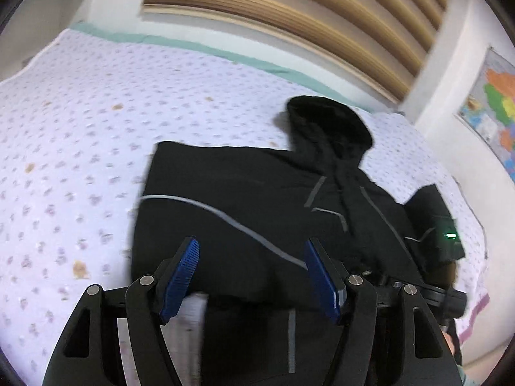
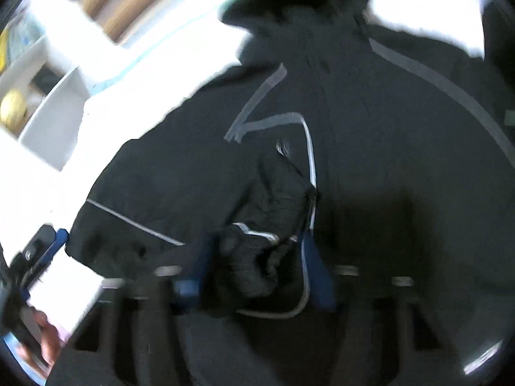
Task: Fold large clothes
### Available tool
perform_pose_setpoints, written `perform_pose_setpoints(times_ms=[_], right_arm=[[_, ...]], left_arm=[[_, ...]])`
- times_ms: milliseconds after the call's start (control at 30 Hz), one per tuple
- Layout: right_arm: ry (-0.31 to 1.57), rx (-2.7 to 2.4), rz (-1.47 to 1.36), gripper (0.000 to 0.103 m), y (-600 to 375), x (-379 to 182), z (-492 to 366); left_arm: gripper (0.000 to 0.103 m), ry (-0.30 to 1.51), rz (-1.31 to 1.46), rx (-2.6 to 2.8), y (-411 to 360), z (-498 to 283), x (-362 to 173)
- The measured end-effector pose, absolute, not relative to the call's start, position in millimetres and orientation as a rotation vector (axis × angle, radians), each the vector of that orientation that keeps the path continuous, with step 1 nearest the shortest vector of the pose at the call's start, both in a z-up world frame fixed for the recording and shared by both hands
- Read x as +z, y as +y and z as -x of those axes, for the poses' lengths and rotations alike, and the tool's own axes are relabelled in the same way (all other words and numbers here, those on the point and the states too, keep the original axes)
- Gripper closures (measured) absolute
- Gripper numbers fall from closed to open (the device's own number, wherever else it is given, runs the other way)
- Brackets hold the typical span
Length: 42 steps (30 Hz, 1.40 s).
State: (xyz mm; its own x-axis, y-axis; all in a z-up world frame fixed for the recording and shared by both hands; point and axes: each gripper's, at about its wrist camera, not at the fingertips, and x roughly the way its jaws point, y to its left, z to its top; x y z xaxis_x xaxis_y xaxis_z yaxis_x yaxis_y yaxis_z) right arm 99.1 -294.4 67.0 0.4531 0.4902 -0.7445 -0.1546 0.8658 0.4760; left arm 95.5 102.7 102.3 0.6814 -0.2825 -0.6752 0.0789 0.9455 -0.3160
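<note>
Hovering above the near hem of a black hooded jacket (image 1: pixel 257 199), the left gripper (image 1: pixel 251 276) points down at a slant with its blue ribbed pads (image 1: pixel 182 276) spread apart and nothing between them. Fabric lies beneath the gap, not pinched.

From its own blurred camera, the right gripper (image 2: pixel 254 273) also tilts downward, and its blue pads (image 2: pixel 317 273) have a bunched fold of the jacket's black cloth with a grey piping cord between them; the pads sit against the wad on both sides, so it looks pinched. In the left wrist view that gripper's black body, with a green light (image 1: pixel 450 234), shows at the jacket's right edge.

The jacket (image 2: pixel 354 128) lies spread on a bed covered by a lilac flowered sheet (image 1: pixel 96 128), hood (image 1: pixel 328 125) toward the wall, body partly folded. It is black with thin grey stripes curving across the front. A mint-green strip (image 1: pixel 193 46) edges the far side of the bed, below a slatted wooden panel (image 1: pixel 305 16). A coloured map (image 1: pixel 492 103) hangs on the right wall.
</note>
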Motion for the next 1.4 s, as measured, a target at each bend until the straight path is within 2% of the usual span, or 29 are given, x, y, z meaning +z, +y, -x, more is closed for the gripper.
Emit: perform_pose_setpoints(times_ms=[200,233,400,467,500,633,667,800,867,900,933,1000,1033,1400], right_arm=[[0.873,0.375,-0.243,0.081,-321,117,-86],[0.853,0.348,-0.219,0.099,-330,124,-86],[0.783,0.233,-0.153,0.099,-399,148,-86],[0.828,0.292,-0.225,0.092,-420,144,-92],[0.867,0.354,-0.283,0.091,-425,138,-94],[0.97,0.474,-0.309,0.055,-387,106,-97],[0.985,0.486,-0.302,0.052,-373,100,-99],[1.106,0.516,-0.401,0.05,-332,67,-117],[1.156,0.511,-0.455,0.044,-318,51,-127],[1.154,0.493,-0.461,0.045,-312,47,-129],[1.139,0.484,-0.448,0.057,-309,48,-130],[1.1,0.447,-0.392,0.069,-308,57,-126],[1.072,0.435,-0.368,0.072,-308,62,-125],[0.794,0.236,-0.16,0.074,-411,167,-106]], left_arm=[[0.034,0.79,0.239,-0.176,98,-105,115],[0.034,0.787,0.226,-0.181,93,-107,118],[0.034,0.805,0.162,-0.218,55,-124,118],[0.034,0.8,0.151,-0.226,41,-129,118],[0.034,0.794,0.155,-0.232,37,-129,118],[0.034,0.8,0.167,-0.238,33,-128,120],[0.034,0.803,0.165,-0.237,34,-127,120],[0.034,0.82,0.146,-0.214,46,-124,117],[0.034,0.822,0.151,-0.201,53,-123,115],[0.034,0.823,0.157,-0.195,57,-123,114],[0.034,0.824,0.166,-0.189,62,-123,112],[0.034,0.827,0.172,-0.174,68,-123,110],[0.034,0.827,0.171,-0.165,70,-123,109],[0.034,0.794,0.21,-0.191,59,-139,123]])
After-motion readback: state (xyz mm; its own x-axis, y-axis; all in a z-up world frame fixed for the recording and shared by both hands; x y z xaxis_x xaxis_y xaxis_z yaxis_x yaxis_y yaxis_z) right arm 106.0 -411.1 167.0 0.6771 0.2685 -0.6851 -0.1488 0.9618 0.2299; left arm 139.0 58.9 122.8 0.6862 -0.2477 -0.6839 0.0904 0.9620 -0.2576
